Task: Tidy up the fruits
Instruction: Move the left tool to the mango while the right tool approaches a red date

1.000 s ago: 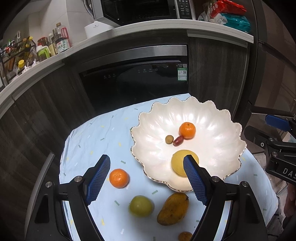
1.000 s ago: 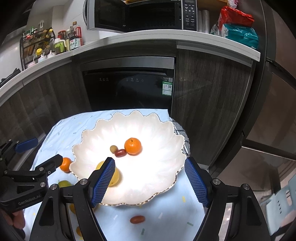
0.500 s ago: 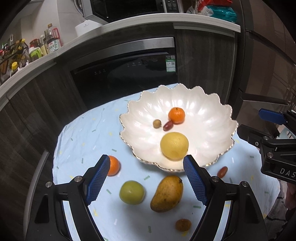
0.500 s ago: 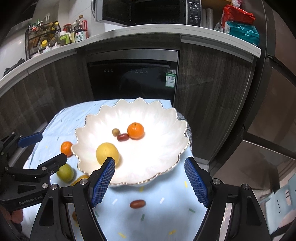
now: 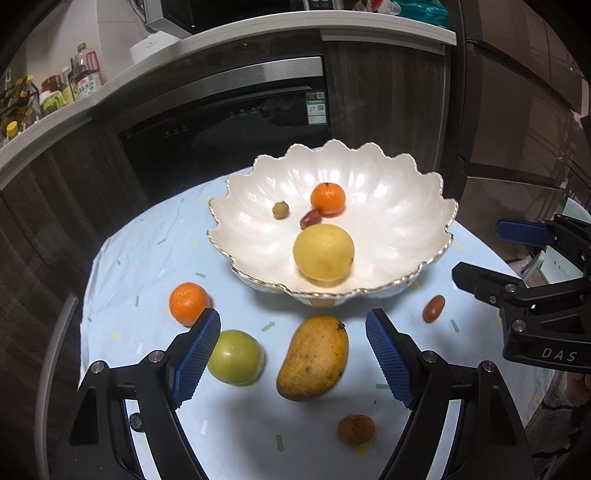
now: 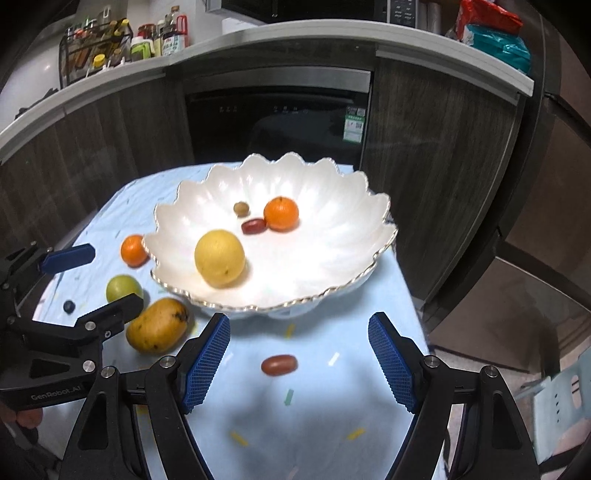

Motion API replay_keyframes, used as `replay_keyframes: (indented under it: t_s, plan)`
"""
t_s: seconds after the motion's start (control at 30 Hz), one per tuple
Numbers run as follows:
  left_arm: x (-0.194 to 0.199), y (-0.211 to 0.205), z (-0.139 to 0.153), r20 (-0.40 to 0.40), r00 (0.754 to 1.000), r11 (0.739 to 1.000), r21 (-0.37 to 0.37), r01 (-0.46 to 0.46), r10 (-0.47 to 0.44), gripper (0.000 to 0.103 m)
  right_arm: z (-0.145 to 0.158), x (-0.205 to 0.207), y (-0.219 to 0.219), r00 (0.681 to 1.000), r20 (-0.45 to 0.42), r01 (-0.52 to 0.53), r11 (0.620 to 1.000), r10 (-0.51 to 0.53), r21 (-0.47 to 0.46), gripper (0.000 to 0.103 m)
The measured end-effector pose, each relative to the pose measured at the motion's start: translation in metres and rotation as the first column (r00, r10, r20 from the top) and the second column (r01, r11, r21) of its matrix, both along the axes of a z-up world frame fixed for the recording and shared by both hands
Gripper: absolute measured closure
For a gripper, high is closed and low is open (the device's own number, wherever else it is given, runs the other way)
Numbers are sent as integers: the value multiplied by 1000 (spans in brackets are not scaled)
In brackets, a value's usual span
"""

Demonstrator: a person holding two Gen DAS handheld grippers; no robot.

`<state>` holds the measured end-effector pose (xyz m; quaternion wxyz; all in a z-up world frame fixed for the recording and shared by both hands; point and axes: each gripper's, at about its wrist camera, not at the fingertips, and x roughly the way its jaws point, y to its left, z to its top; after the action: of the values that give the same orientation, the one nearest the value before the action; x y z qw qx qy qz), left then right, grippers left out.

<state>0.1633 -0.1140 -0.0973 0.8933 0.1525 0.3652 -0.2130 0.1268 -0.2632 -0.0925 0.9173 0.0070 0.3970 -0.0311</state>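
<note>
A white scalloped bowl (image 5: 406, 221) (image 6: 351, 251) on the light blue tablecloth holds a yellow citrus (image 5: 323, 253) (image 6: 219, 257), a tangerine (image 5: 327, 198) (image 6: 281, 213), a red date (image 5: 310, 218) (image 6: 253, 226) and a small brown fruit (image 5: 280, 209) (image 6: 241, 208). On the cloth in front lie a mango (image 5: 314, 357) (image 6: 158, 325), a green fruit (image 5: 236, 356) (image 6: 123, 288), a second tangerine (image 5: 189, 303) (image 6: 133, 250), a brown round fruit (image 5: 356, 429) and another red date (image 5: 433, 308) (image 6: 279, 364). My left gripper (image 5: 293, 356) is open above the mango and green fruit. My right gripper (image 6: 298, 360) is open over the loose date.
The small round table (image 5: 122, 258) stands before dark cabinets and a built-in oven (image 5: 229, 122). A counter above carries bottles (image 6: 110, 44) and packets (image 6: 495, 33). A small dark blue fruit (image 6: 68, 306) lies near the cloth's left edge. A pale chair (image 6: 561, 391) stands at the right.
Both grippers have come down and tipped towards the table; the bowl has slid up in both views and the loose fruit in front has come fully into view. Jaws unchanged.
</note>
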Motion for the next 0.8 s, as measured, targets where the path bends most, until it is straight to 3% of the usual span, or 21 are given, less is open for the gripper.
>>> replay_keyframes:
  t_s: [0.37,0.63,0.8]
  plan:
    - [1,-4,-29,-54,998,999,4,43,-43,23,-24,3,6,997,-51,-51,999,51,-16,27]
    - [3,-11,-44,-87,993,997,12,78,-77,27,-37,5,5,993,-87,-75,997,74,-3,39]
    - [7,-13,-49,-102,991,996,18,88,-86,29,-41,7,7,991,-99,-87,996,87,1,41]
